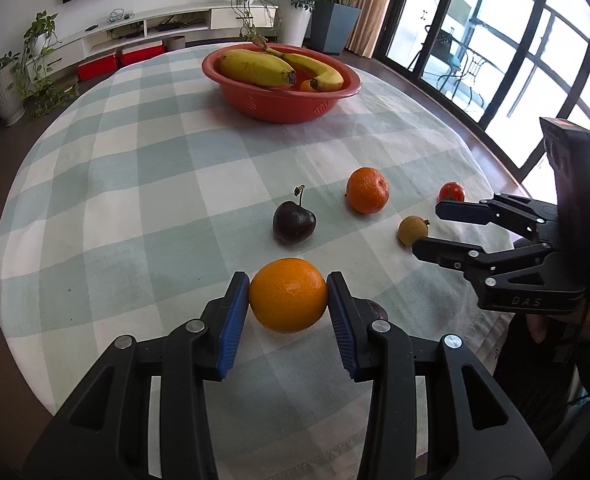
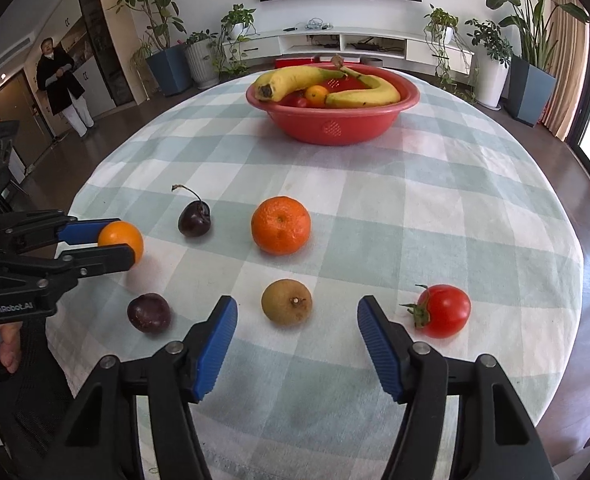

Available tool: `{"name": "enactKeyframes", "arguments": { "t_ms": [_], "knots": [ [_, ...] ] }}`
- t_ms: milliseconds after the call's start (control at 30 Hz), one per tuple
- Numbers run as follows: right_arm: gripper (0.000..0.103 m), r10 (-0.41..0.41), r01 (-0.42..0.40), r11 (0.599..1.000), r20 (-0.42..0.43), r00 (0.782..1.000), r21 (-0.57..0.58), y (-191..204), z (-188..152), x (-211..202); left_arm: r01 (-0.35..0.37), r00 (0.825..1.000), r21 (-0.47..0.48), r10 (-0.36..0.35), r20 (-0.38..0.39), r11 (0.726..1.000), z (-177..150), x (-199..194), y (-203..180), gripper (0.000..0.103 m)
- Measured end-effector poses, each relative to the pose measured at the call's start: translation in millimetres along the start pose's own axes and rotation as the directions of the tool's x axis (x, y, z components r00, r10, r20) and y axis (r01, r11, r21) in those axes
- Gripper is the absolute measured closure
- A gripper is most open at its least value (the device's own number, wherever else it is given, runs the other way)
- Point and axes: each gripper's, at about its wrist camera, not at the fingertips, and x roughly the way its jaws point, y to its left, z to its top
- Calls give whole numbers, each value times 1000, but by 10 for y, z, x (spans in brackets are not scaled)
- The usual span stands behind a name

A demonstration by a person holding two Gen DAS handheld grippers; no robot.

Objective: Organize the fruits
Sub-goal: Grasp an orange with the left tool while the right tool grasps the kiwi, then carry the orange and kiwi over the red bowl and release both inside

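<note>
Nearest the left wrist camera, the left hand-held gripper [image 1: 288,300] has its blue ribbed pads pressed on either side of a smooth round orange fruit [image 1: 288,295]. Whether the fruit is clear of the checked pale green and white cloth of the counter [image 1: 135,184] or only just touching it is hard to say. The right hand-held gripper [image 2: 297,334] has its jaws apart and nothing between the pads; a small round yellow-brown fruit [image 2: 287,302] lies just beyond its fingertips, between them in line.

The step in hand looks like a pick-up: one fruit gripped, a second being lined up. Next, the left needs a carry up and over to the red plastic bowl [image 1: 255,102] at the far side, while the right needs to come down around the brown fruit and close.

Near the right jaws sit a red tomato with a green stalk [image 2: 443,311] and a dark purple round fruit [image 2: 149,313]. In the left wrist view that purple fruit is all but hidden behind a finger. Further out lie a dark cherry with a stem [image 2: 194,218] and a dimpled orange mandarin [image 2: 281,225].

The bowl holds two yellow bananas [image 2: 295,80]; smaller orange and red fruits under them are mostly covered.
</note>
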Motion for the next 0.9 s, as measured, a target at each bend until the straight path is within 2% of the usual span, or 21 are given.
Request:
{"name": "enactKeyframes", "arguments": {
  "t_ms": [100, 233, 333, 467, 633, 767, 900],
  "knots": [
    [45, -12, 12, 1000, -16, 1000, -11, 18, 10, 75, 2, 1000, -10, -2, 8, 1000, -40, -33, 7, 66],
    [64, -29, 27, 998, -25, 999, -53, 85, -20, 126, 9, 1000, -23, -9, 11, 1000, -91, -35, 13, 65],
    [72, -26, 25, 997, -13, 1000, -73, 101, -32, 122, 13, 1000, -28, -13, 10, 1000, -112, -18, 13, 66],
    [73, 5, -6, 999, -13, 1000, -46, 64, -27, 81, 17, 1000, -34, -16, 19, 999, -105, -31, 5, 66],
    [73, 50, -51, 999, 55, 997, 18, -79, 104, -183, 29, 999, -36, -28, 43, 999, 41, -76, -12, 66],
    [73, 60, -68, 996, 128, 990, 58, -301, 361, -445, 32, 996, -25, -30, 82, 999, 311, -141, -48, 66],
    [73, 52, -65, 996, 187, 981, 64, -490, 712, -623, 27, 992, 9, -28, 122, 1000, 721, -187, -116, 65]
  ]
}}
